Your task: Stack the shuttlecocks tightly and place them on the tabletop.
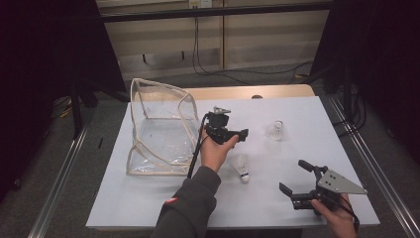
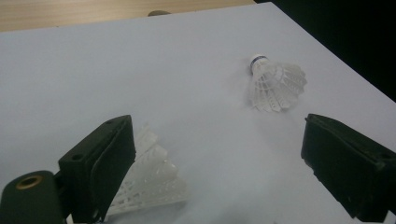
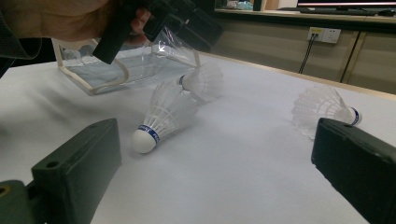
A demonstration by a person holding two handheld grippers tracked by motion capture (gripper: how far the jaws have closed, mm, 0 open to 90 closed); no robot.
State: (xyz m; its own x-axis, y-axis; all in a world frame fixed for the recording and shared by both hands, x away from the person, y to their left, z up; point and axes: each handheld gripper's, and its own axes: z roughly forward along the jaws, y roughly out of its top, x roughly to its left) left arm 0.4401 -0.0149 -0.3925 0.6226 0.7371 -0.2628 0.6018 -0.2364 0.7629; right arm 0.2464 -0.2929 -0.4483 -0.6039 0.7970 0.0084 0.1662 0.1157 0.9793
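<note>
Right gripper (image 1: pixel 296 179) sits low at five o'clock, jaws wide, empty. Left gripper (image 1: pixel 240 135) hovers mid-table, gaping and empty; one shuttlecock (image 1: pixel 242 167) lies below it, another (image 1: pixel 276 131) at two o'clock.

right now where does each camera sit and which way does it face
High view: above the person's side, looking forward and down on the white table sheet; shows a grey sleeve, both hands, left tongs and right tongs.
Left gripper view: rides the left tongs, looking past open jaws at the far white feather shuttlecock.
Right gripper view: rides the right tongs, low over the sheet, facing the clear plastic pouch and the left hand.
Shared: the near blue-banded shuttlecock.
</note>
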